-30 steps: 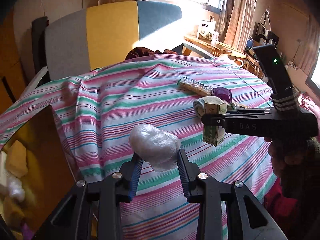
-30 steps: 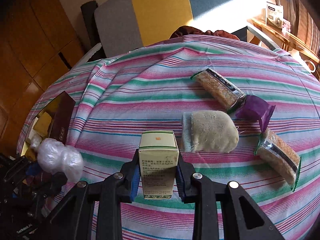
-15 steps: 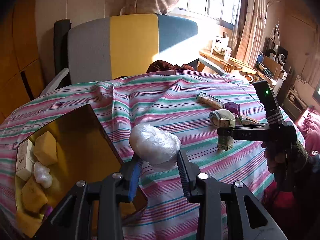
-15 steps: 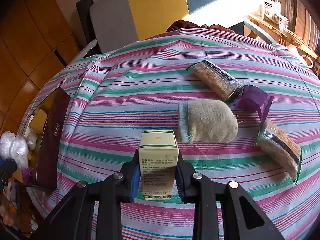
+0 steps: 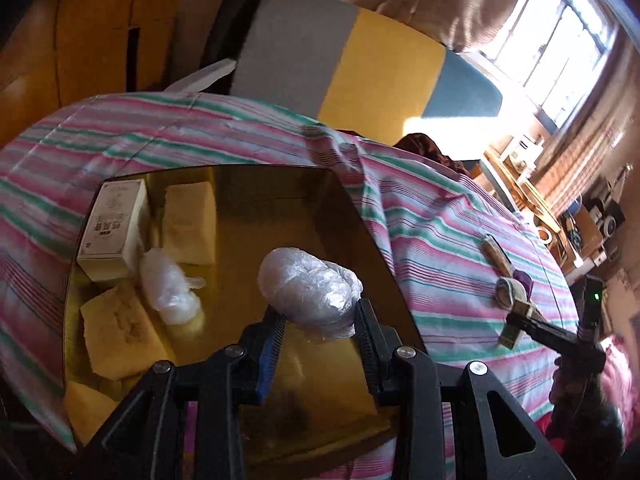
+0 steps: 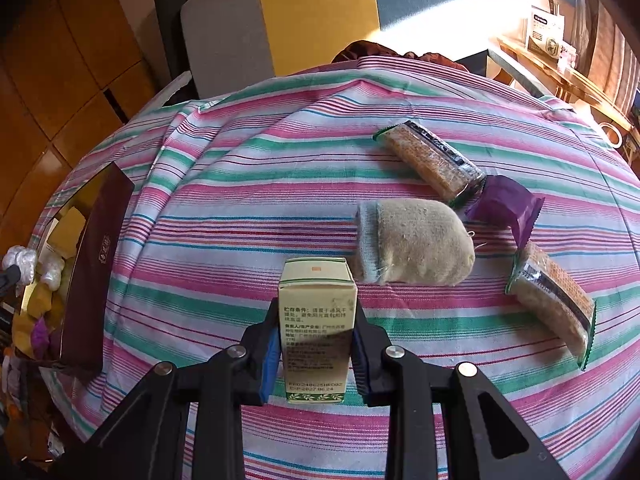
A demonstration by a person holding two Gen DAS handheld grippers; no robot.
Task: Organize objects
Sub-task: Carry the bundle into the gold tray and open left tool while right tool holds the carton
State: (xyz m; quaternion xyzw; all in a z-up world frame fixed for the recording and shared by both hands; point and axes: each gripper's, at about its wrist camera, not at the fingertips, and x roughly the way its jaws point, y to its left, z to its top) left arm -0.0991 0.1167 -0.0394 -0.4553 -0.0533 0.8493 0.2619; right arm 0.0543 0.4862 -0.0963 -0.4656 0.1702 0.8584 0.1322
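Observation:
My left gripper (image 5: 320, 326) is shut on a white plastic-wrapped bundle (image 5: 310, 292) and holds it above the open gold-lined box (image 5: 280, 196). The box holds a white carton (image 5: 114, 230), yellow sponges (image 5: 188, 228) and another plastic bundle (image 5: 170, 286). My right gripper (image 6: 316, 344) is shut on a small cream carton (image 6: 316, 320) with green print, held above the striped tablecloth (image 6: 248, 200). A rolled beige sock (image 6: 412, 242), two cracker packs (image 6: 432, 160) (image 6: 552, 300) and a purple packet (image 6: 508, 204) lie beyond it.
The box (image 6: 90, 268) sits at the table's left edge in the right wrist view, its dark lid side facing me. A grey, yellow and blue chair (image 6: 312, 16) stands behind the table. A wooden shelf (image 6: 560, 76) is at the far right.
My left gripper has swung left with the plastic bundle, from over the tablecloth to over the open box. My right gripper still holds the carton and has hardly moved.

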